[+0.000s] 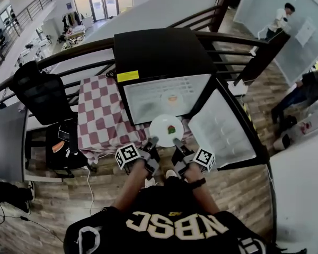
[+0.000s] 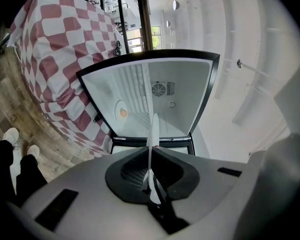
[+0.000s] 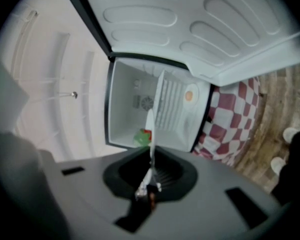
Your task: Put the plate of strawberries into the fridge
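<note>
Both my jaws are pinched nearly closed on the plate (image 1: pixel 163 125): left gripper (image 1: pixel 151 143) has the lower-left rim, right gripper (image 1: pixel 178 144) the lower-right, with only the thin white edge between each pair. The plate hangs mid-frame, right at the bottom edge of the open fridge (image 1: pixel 159 52). The strawberries (image 1: pixel 171 129) sit a bit right of its centre. The door (image 1: pixel 222 128) is swung out to the right, and a checked table (image 1: pixel 100 115) is on the left.

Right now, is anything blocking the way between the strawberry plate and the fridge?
Nothing visible does. The black fridge has its door open, and the round white plate of strawberries hangs right before the opening.
</note>
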Demonstrator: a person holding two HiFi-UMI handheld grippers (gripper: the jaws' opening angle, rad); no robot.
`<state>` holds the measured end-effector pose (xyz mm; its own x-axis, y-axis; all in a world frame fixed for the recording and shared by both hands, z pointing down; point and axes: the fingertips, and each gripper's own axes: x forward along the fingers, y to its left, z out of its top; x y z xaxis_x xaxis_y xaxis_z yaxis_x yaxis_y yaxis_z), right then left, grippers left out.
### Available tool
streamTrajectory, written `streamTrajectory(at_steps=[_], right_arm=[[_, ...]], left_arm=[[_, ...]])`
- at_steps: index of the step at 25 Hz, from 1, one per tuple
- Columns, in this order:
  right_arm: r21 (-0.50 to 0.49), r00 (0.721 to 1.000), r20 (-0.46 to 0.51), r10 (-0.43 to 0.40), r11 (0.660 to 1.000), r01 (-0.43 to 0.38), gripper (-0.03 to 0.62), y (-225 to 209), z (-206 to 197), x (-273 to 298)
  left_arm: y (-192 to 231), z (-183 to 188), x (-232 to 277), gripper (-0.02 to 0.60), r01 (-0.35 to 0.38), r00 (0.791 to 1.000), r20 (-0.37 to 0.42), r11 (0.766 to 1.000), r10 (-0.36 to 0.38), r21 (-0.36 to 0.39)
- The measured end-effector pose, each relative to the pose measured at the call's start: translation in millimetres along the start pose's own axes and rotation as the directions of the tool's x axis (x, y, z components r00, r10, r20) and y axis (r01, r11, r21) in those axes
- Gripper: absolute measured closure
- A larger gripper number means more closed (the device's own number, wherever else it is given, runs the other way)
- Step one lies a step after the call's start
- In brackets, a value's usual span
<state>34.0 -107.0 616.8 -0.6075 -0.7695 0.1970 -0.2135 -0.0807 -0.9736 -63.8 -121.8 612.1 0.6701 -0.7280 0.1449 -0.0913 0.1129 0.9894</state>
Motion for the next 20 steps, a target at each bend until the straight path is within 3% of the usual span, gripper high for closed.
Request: streamTrajectory(at_steps=[7,12,20], right_arm=[[0.008,1.000,-0.024,0.013,1.000,-0.013,0.557,6,36,20],[0.015,0.997,-0.065,0.029,0.999,-0.028,0.557,19,71,60],[0.014,0.993,-0.096,0.064,0.998,-0.063,0.557,17,81,81]], left_arm=[[-12,14,35,0.554,-0.008,0.999,0.032,1.000,0.008,0.013],[-25,47,68,0.554,-0.015,0.997,0.078,1.000,0.014,0.011],[-22,62,77,0.554,-0.016,0.990,0.139,1.000,0.014,0.013]])
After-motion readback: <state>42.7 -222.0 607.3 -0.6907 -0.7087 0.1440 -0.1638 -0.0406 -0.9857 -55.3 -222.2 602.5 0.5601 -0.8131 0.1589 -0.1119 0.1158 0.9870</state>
